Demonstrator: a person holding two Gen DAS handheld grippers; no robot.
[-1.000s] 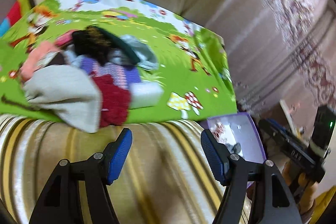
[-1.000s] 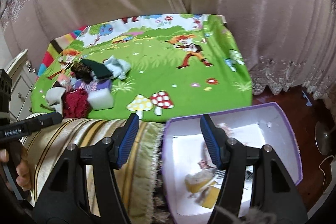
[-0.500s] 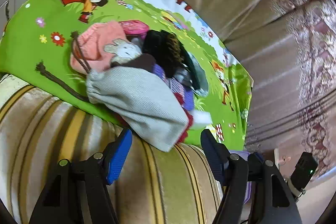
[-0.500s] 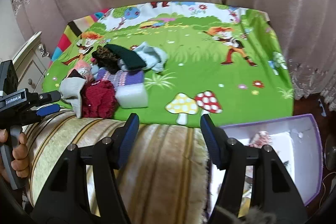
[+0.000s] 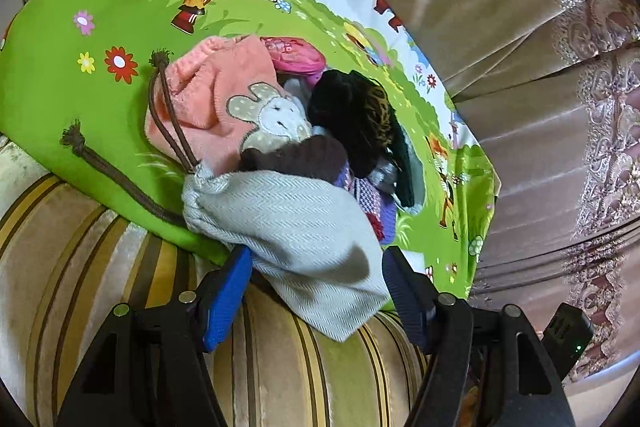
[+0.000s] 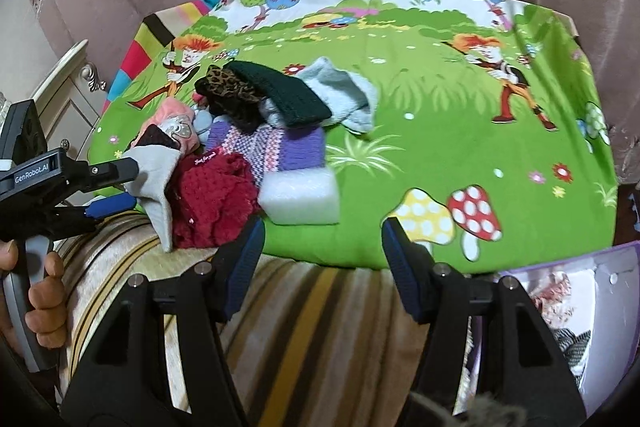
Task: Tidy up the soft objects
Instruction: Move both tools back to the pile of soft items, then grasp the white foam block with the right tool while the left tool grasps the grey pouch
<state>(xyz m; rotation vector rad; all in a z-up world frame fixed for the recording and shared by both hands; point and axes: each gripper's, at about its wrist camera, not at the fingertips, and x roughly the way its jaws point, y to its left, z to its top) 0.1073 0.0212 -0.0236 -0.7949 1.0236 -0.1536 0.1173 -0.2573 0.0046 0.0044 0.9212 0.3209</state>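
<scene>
Soft clothes [image 6: 240,131] are lying piled at left of the frame on the green cartoon mat [image 6: 420,155]. Left gripper [image 5: 316,291] is straddling the grey drawstring bag [image 5: 296,227], jaws spread. Right gripper [image 6: 322,263] is hovering spread, holding nothing.

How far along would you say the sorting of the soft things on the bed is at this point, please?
Early. Done: a few items already lie in the purple box. In hand: nothing yet; the left gripper, jaws open, straddles the grey drawstring bag, pads not pressing, and the right gripper is open and empty. Left: the pile on the green sheet, including the red knit, white foam block and pink towel.
</scene>
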